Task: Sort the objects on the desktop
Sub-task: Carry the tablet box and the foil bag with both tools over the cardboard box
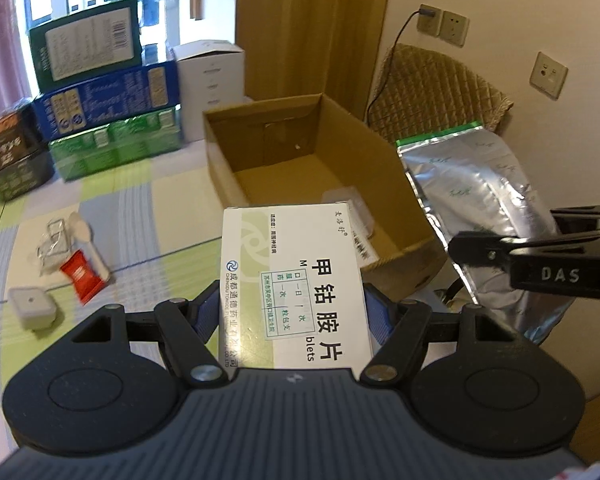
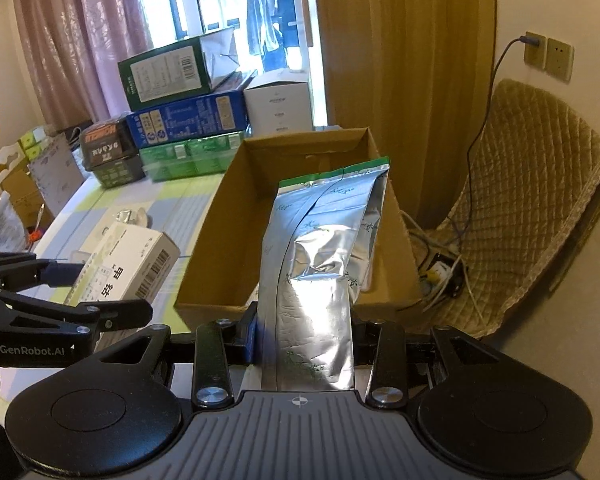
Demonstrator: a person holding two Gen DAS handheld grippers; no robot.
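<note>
My left gripper (image 1: 292,316) is shut on a white medicine box (image 1: 296,284) with green print, held over the near rim of the open cardboard box (image 1: 228,148). The same medicine box (image 2: 128,264) shows at the left of the right wrist view, in the left gripper (image 2: 72,292). My right gripper (image 2: 304,340) is shut on a silver foil pouch (image 2: 320,264) with a green top strip, its upper end leaning over the cardboard box (image 2: 212,248). In the left wrist view the pouch (image 1: 484,208) hangs right of the box, beside the right gripper (image 1: 500,248). A pale item lies inside the box.
On the checked tablecloth to the left lie a red packet (image 1: 82,276), a white square case (image 1: 32,306), a white plastic spoon (image 1: 86,240) and a clear bag. Stacked green and blue cartons (image 1: 100,92) and a white carton (image 1: 210,76) stand behind. A quilted chair (image 2: 532,216) sits at right.
</note>
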